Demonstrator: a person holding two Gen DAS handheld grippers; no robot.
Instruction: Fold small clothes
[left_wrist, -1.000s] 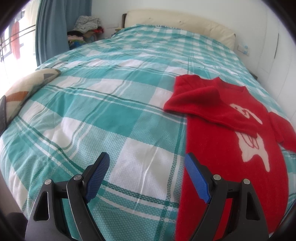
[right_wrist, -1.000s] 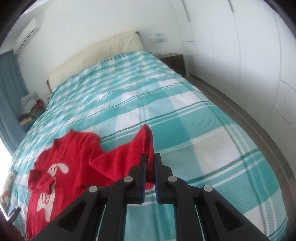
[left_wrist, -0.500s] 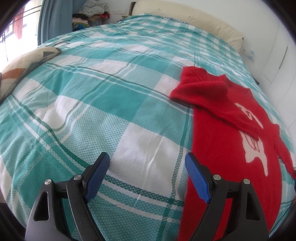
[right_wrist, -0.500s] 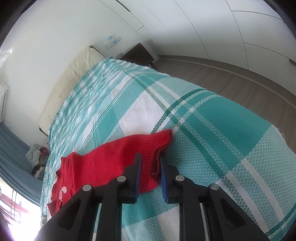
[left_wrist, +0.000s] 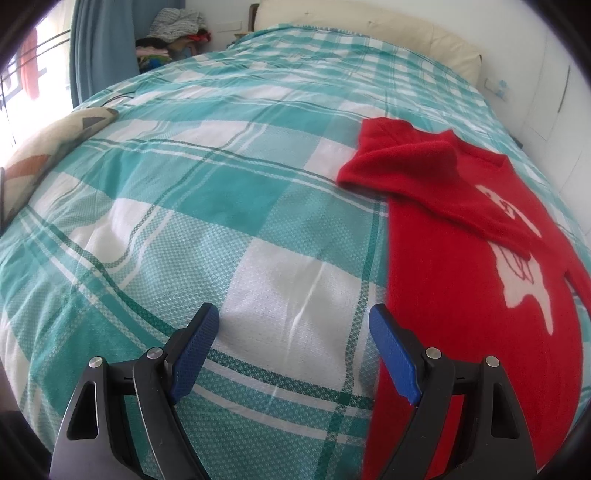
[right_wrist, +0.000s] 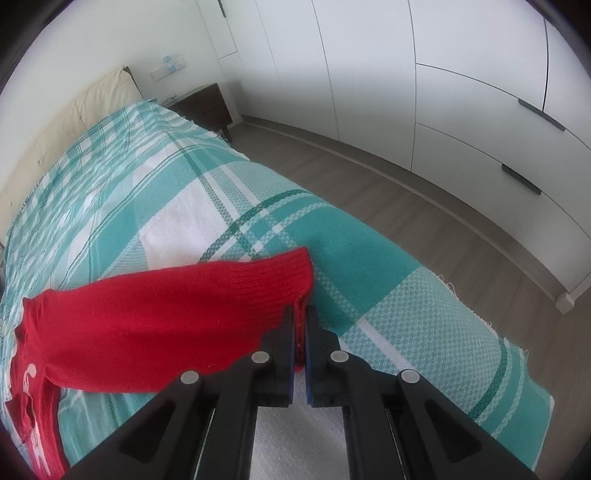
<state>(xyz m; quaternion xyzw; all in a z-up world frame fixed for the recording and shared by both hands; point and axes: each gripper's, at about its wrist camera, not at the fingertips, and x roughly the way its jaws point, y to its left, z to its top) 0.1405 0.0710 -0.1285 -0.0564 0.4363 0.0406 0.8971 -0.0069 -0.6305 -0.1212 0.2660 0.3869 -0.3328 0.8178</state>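
Observation:
A small red sweater (left_wrist: 454, 280) with a white animal print lies on the teal checked bedspread (left_wrist: 207, 192), at the right of the left wrist view. One sleeve (left_wrist: 417, 166) is folded across its chest. My left gripper (left_wrist: 293, 332) is open and empty, just left of the sweater's side edge and low over the bed. My right gripper (right_wrist: 301, 321) is shut on the ribbed cuff of the other sleeve (right_wrist: 177, 314) and holds it stretched out above the bedspread (right_wrist: 369, 266).
A patterned pillow (left_wrist: 48, 144) lies at the bed's left edge. A clothes pile (left_wrist: 173, 33) and blue curtain stand at the far left. A cream headboard (left_wrist: 369, 26) is at the back. White wardrobes (right_wrist: 461, 110), wooden floor and a dark nightstand (right_wrist: 207, 107) are right of the bed.
My right gripper has swung the sleeve outward toward the bed's right edge, its view turning to the wardrobes. My left gripper has moved slightly closer to the bed, still open.

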